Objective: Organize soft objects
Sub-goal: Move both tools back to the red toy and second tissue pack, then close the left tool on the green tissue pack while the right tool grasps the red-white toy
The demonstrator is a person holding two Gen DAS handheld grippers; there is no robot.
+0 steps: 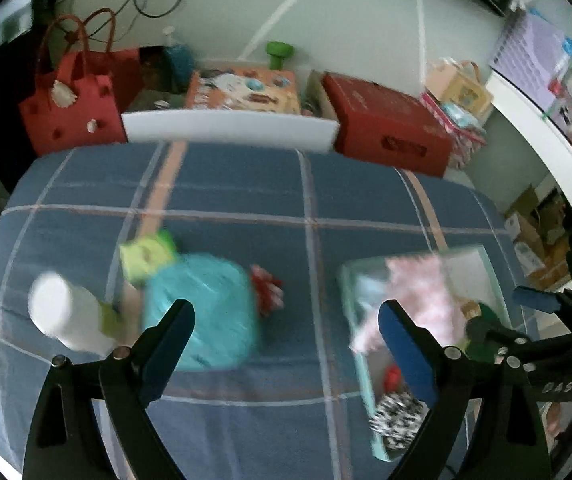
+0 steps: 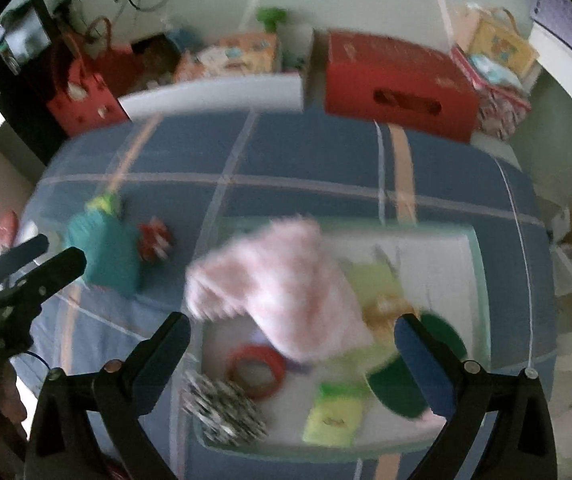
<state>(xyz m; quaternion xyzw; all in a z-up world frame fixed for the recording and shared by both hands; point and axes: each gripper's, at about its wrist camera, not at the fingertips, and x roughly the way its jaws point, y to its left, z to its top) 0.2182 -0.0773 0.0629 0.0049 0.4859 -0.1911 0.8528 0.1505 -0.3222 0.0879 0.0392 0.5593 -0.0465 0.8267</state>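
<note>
A blue plaid bedspread (image 1: 245, 184), soft woven cloth crossed by pale and peach stripes, fills both views. At about five o'clock on it sits a shallow rectangular bin (image 2: 474, 248) with pale green translucent walls and a white floor. Draped over the bin's near-left wall is a fluffy pink-and-white cloth (image 2: 286, 280), its fuzzy edge spilling outside toward nine o'clock. Inside the bin lie a dark green round piece (image 2: 398, 388), a yellow-green soft pouch (image 2: 332, 420), a red ring (image 2: 255, 368) and a black-and-white speckled ball (image 2: 221, 408) in the seven o'clock corner.

On the bedspread at nine o'clock from the bin rests a teal knitted soft toy (image 1: 205, 308) with a lime-green top, a small red-and-white frilly ball (image 1: 267, 290) touching its three o'clock side, and a smooth white cylinder (image 1: 65, 312) at its nine o'clock.

The left gripper (image 1: 286, 344) tilts steeply down over the bedspread, fingers spread wide with nothing between them. The right gripper (image 2: 292, 354) points down over the bin, its fingers also spread wide, clear of the pink cloth below.
</note>
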